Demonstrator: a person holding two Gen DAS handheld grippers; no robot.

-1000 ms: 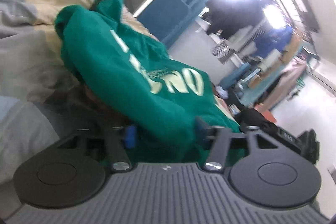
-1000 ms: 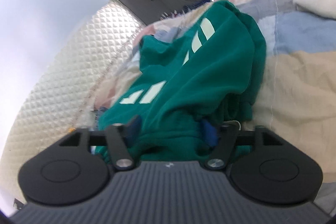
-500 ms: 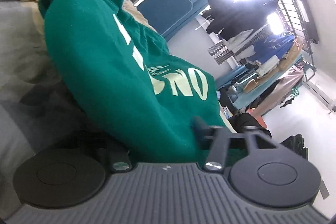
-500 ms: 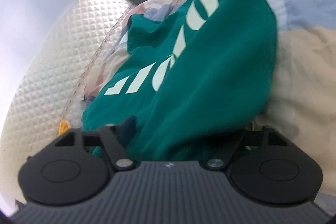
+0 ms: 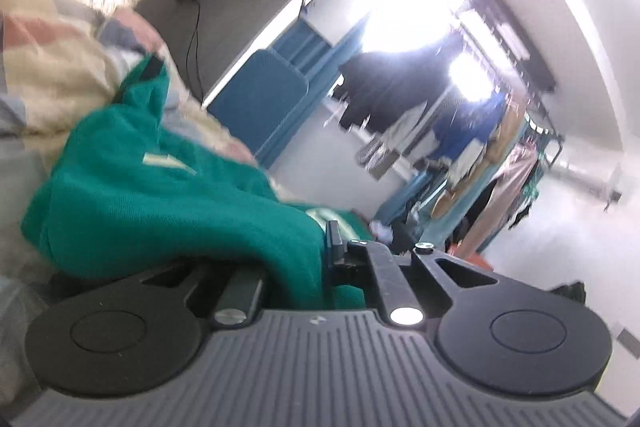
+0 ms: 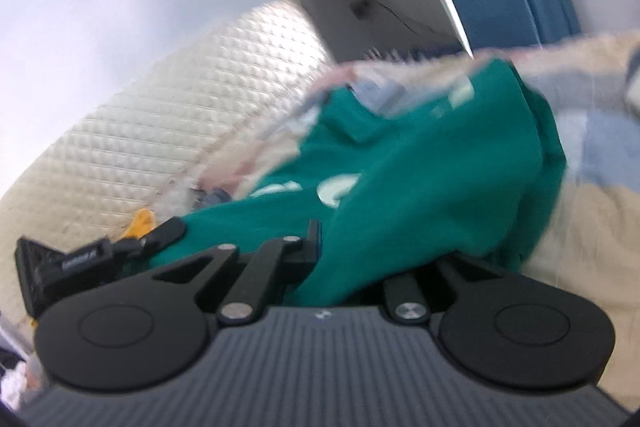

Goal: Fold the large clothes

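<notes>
Patchwork quilt (image 5: 52,83) covers bed under my view; quilted headboard (image 6: 168,115) at far left in right view. Clothes rack (image 5: 492,147) stands far right across room, blue chair (image 5: 260,107) nearer bed. Green sweatshirt (image 5: 132,195) with pale lettering lies bunched on quilt, near edges lifted. My left gripper (image 5: 308,259) is clamped on sweatshirt fabric; my right gripper (image 6: 336,259) likewise pinches its hem. Both jaws have just closed, cloth between them.
</notes>
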